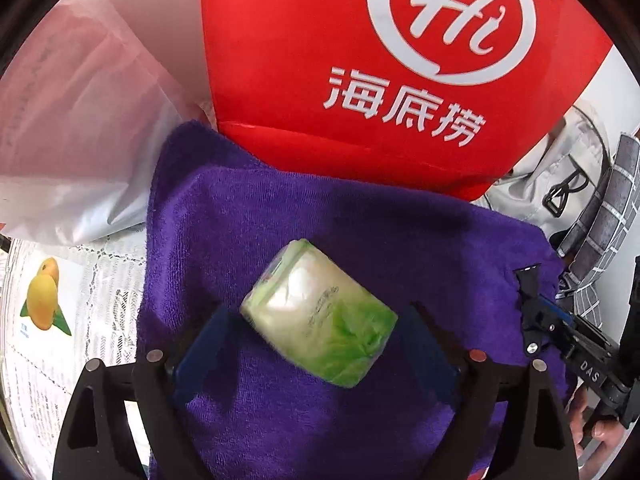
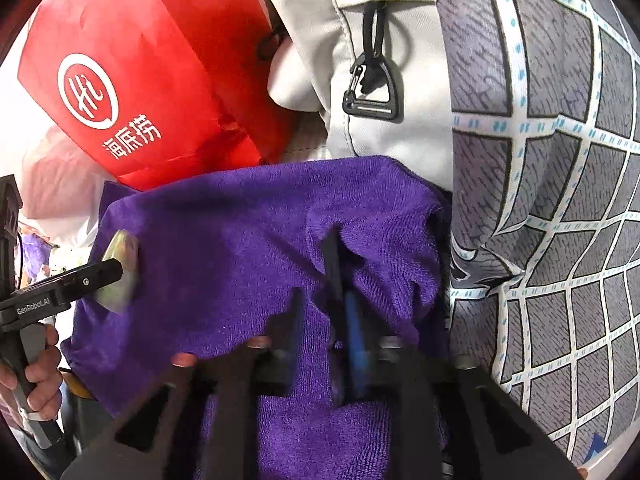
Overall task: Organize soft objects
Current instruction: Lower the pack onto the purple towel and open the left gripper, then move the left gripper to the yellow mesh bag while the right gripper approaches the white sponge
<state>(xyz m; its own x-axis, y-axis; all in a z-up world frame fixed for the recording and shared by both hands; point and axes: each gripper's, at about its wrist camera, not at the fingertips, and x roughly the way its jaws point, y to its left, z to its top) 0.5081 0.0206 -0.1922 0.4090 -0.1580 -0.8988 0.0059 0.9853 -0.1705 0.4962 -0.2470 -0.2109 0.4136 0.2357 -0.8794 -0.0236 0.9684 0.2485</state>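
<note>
A purple towel lies spread in front of a red paper bag. A green and white tissue pack sits on the towel, between the wide-open fingers of my left gripper, which do not press it. My right gripper is shut on a fold of the purple towel at its right edge. In the right wrist view the tissue pack shows edge-on by the left gripper's finger. The right gripper also shows at the towel's right edge in the left wrist view.
A grey checked cushion stands to the right, with a light grey garment carrying a black clip behind the towel. A pale pink plastic bag lies at the left. A lace tablecloth with a mango print covers the table.
</note>
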